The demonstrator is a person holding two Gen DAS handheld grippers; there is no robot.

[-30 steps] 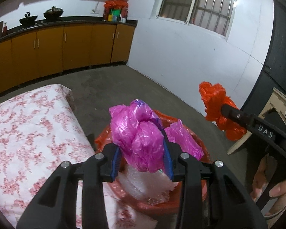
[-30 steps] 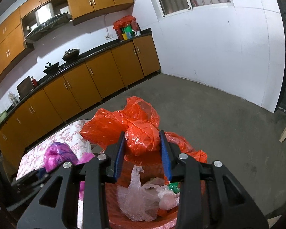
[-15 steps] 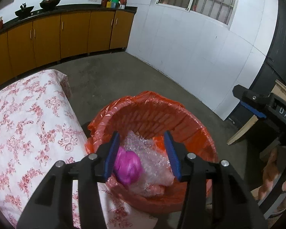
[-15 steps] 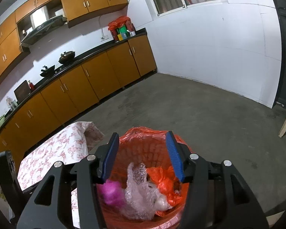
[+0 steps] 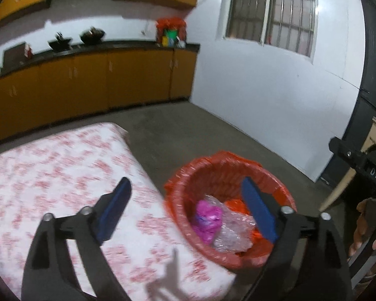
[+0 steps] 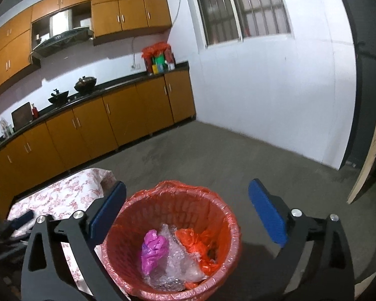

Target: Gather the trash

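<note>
Trash sits inside the orange-lined basket [image 6: 228, 215], which stands upright on the concrete floor [image 6: 213, 155], mouth facing up, just beside the near right corner of the floral-covered table [image 5: 50, 170]. Contents, left to right in the right wrist view: pink bag [image 6: 153, 250], clear bubble wrap [image 6: 178, 263], orange bag [image 6: 198, 245]. The pink bag lies with its long axis running near to far, leaning against the bubble wrap. The three pieces touch one another.

Left gripper [image 5: 185, 205]: fingers spread wide, released, holding nothing; it hangs above the table edge and the basket. Right gripper [image 6: 188, 205]: fingers spread wide, released, holding nothing; it hangs above the basket, one finger to each side of the rim. Kitchen cabinets [image 6: 92, 130] line the far wall.
</note>
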